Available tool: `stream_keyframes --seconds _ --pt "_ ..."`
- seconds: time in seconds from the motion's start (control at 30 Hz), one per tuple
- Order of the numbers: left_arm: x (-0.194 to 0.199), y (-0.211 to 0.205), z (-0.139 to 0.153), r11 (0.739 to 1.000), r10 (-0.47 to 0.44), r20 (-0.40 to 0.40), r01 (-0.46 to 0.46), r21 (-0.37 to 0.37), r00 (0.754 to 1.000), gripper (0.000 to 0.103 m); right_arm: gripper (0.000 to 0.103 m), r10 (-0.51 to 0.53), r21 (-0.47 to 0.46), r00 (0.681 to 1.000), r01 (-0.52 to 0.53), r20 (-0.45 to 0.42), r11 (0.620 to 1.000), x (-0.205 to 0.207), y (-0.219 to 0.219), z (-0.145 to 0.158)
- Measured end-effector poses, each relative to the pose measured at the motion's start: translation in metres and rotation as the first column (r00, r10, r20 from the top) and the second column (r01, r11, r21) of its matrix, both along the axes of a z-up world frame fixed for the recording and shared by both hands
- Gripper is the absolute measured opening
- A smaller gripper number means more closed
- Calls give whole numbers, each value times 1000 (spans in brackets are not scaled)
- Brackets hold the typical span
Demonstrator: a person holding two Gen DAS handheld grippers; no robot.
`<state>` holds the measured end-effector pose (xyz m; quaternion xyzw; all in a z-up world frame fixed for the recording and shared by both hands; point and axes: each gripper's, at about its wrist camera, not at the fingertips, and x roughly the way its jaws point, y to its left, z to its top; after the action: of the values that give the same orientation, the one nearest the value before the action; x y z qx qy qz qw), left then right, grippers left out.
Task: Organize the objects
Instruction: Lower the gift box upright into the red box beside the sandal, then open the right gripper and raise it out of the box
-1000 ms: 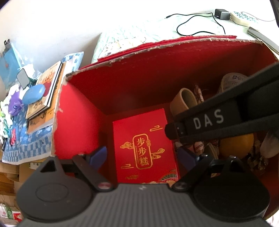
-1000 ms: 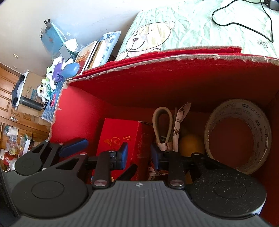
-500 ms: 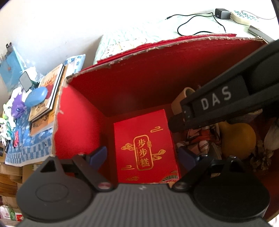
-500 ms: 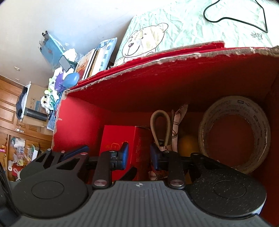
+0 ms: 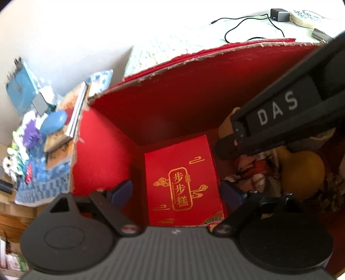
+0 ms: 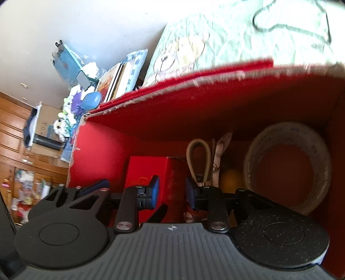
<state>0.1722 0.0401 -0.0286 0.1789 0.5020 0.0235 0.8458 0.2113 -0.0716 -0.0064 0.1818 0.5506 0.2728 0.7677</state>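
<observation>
A small red gift box (image 5: 181, 178) with gold characters lies at the bottom left of a big red cardboard box (image 5: 194, 97). My left gripper (image 5: 176, 191) hangs open just above it, one blue finger on each side, touching nothing. My right gripper (image 6: 172, 192) stands open by a narrow gap over the gift box's right edge (image 6: 146, 170), nothing between its fingers. Its black body marked DAS (image 5: 278, 109) crosses the left wrist view. A tape roll (image 6: 286, 168), a yellow gourd (image 5: 301, 172), a beige loop (image 6: 198, 159) and a patterned bundle (image 5: 254, 170) fill the box's right half.
The big box's torn far wall (image 6: 194, 107) rises in front of a bed sheet (image 6: 237, 32) with a black cable (image 5: 248, 23) and charger (image 5: 279, 14). Left of the box lie stacked books (image 5: 69, 120), a blue oval case (image 5: 52, 123) and small toys. A wooden cupboard (image 6: 13, 120) stands at far left.
The right gripper's DAS body has moved up and to the right in the left wrist view, uncovering more of the gourd and bundle. The left gripper has stayed over the gift box.
</observation>
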Motion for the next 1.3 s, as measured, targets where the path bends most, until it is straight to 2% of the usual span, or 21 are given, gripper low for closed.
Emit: stream_keyframes --seconds 0.07,0.13,0.23,0.63,0.87,1.13,1.3 --pt "-2 -3 -1 1000 -8 12 8 21 1000 91 30 -11 -31 999 12 47 999 -6 0 9" --pt "-1 -2 0 1000 -8 12 8 7 1000 90 31 -34 -64 997 38 72 997 -8 -3 13" --pt "-2 -1 0 1000 -19 15 20 -14 1000 90 31 -70 -64 995 75 77 995 -12 -15 16" --pt "-10 -13 1 999 -37 33 37 14 999 91 31 -100 -134 984 120 149 984 -35 -16 14" --pt "-9 -8 3 998 -69 40 69 -4 997 91 31 -183 -191 963 221 200 956 -50 -16 17" --pt "-11 -5 5 997 -70 46 72 -31 996 91 30 -248 -265 920 331 303 906 -75 -13 24" --pt "-12 -5 7 995 -97 53 99 -30 994 91 30 -296 -268 899 387 324 882 -85 -14 24"
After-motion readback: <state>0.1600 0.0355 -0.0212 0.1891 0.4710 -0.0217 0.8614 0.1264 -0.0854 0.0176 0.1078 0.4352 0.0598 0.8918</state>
